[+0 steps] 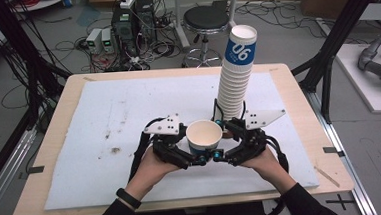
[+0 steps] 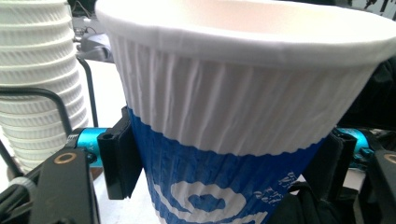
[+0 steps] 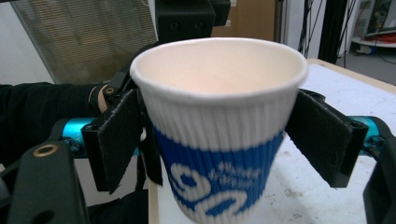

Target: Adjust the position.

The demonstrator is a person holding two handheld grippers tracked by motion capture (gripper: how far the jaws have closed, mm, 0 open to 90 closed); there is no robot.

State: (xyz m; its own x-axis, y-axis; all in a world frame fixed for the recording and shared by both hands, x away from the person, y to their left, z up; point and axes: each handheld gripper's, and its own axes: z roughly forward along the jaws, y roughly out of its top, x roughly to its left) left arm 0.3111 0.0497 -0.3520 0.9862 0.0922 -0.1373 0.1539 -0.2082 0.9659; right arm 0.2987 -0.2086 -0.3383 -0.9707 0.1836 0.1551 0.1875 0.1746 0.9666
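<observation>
- The ribbed white paper cup with a blue printed band (image 1: 204, 136) stood upright between both grippers, above the near middle of the white foam-topped table (image 1: 105, 142).
- Its rim was rolled, its inside plain.
- The left gripper (image 2: 224, 172) was clamped on the blue band.
- The right gripper (image 3: 219, 140) had its pads apart, either side of the cup, not pressing.
- A tall leaning stack of matching cups (image 1: 234, 80) stood just behind.

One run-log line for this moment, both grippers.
left gripper: shut on single cup | right gripper: open around it | cup stack: upright behind
</observation>
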